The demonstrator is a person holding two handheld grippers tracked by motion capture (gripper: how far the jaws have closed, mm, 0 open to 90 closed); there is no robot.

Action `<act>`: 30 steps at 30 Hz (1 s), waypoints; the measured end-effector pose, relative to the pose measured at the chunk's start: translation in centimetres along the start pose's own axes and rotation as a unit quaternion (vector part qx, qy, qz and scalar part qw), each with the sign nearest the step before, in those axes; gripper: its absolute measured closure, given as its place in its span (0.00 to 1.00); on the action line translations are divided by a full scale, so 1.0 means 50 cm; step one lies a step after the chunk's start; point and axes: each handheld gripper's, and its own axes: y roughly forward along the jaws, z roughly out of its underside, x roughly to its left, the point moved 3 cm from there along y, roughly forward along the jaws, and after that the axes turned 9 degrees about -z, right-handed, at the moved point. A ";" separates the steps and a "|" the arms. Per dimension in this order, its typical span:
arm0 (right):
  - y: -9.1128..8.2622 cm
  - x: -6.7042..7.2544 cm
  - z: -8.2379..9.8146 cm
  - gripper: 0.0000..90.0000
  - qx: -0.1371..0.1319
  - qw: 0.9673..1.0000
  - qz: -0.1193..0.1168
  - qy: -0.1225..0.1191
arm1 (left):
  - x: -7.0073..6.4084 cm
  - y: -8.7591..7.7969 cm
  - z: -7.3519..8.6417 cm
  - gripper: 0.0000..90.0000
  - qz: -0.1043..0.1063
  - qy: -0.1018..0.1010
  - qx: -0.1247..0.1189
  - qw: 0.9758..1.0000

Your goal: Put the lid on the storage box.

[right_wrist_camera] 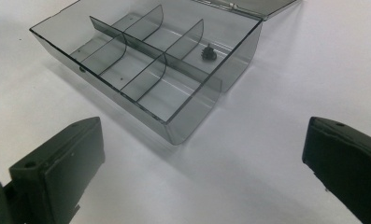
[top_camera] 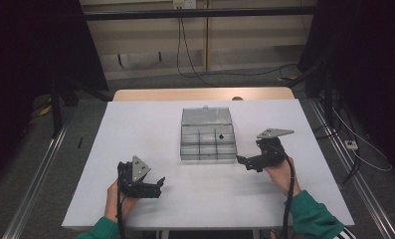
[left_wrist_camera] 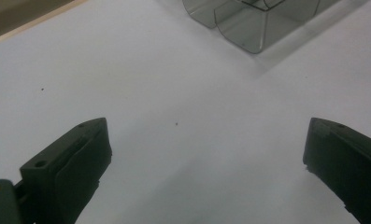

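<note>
So the setup was a white table [top_camera: 150, 124] with a smoky clear plastic organizer box [top_camera: 207, 142] sitting roughly in the middle, lid [top_camera: 206, 116] flipped open and lying back on the far side. The box was split by dividers into a grid of small compartments. One small dark part [right_wrist_camera: 207, 52] sat in a compartment of the far row, toward the person's right in the high view; it was too small to say exactly what it was, some kind of little black knob or screw. The other compartments looked bare apart from a tiny speck or two.

The right gripper [top_camera: 246, 162] was just off the box's near right corner, close to it but not touching, aimed toward the box. Its jaws stood spread wide with nothing between them; in the right gripper view the box's rounded corner sat out beyond the two black pads, over bare tabletop.

The left gripper [top_camera: 157, 184] hung out near the front left of the table, well apart from the box and pointed across toward the middle. Its jaws were wide too, gripping nothing, just white table between them, with a corner of the box at the top of the left gripper view.

Green sleeves [top_camera: 317, 216] came in from the bottom edge.
</note>
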 end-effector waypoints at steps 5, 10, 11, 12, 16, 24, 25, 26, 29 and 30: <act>0.001 -0.002 -0.003 0.00 -0.004 1.000 0.002 -0.003 | -0.005 0.014 -0.024 0.01 0.007 -0.002 -0.005 1.000; 0.003 -0.005 -0.002 0.00 -0.001 1.000 0.006 -0.001 | -0.020 0.033 -0.052 0.01 0.022 0.009 -0.004 1.000; 0.004 -0.005 -0.002 0.00 -0.001 1.000 0.007 -0.003 | -0.023 0.035 -0.057 0.01 0.022 0.009 -0.004 1.000; 0.004 -0.006 -0.003 0.00 -0.001 1.000 0.008 -0.003 | -0.024 0.037 -0.062 0.01 0.024 0.011 -0.004 1.000; 0.004 -0.008 -0.005 0.00 -0.002 1.000 0.012 -0.004 | -0.029 0.049 -0.083 0.01 0.030 0.004 -0.004 1.000; 0.004 -0.010 -0.005 0.00 0.001 1.000 0.026 -0.005 | -0.045 0.086 -0.127 0.00 0.041 -0.005 -0.006 0.999; 0.004 -0.011 -0.005 0.00 0.000 1.000 0.027 -0.006 | -0.045 0.090 -0.132 0.00 0.039 0.001 -0.003 0.999; 0.003 -0.012 -0.005 0.00 0.000 1.000 0.029 -0.005 | -0.047 0.094 -0.136 0.00 0.040 -0.005 -0.005 0.999; 0.002 -0.012 -0.005 0.00 -0.001 1.000 0.030 -0.005 | -0.050 0.105 -0.148 0.00 0.041 -0.005 -0.003 0.999; 0.003 -0.012 -0.005 0.00 -0.001 1.000 0.030 -0.005 | -0.051 0.110 -0.151 0.00 0.041 -0.006 -0.004 0.999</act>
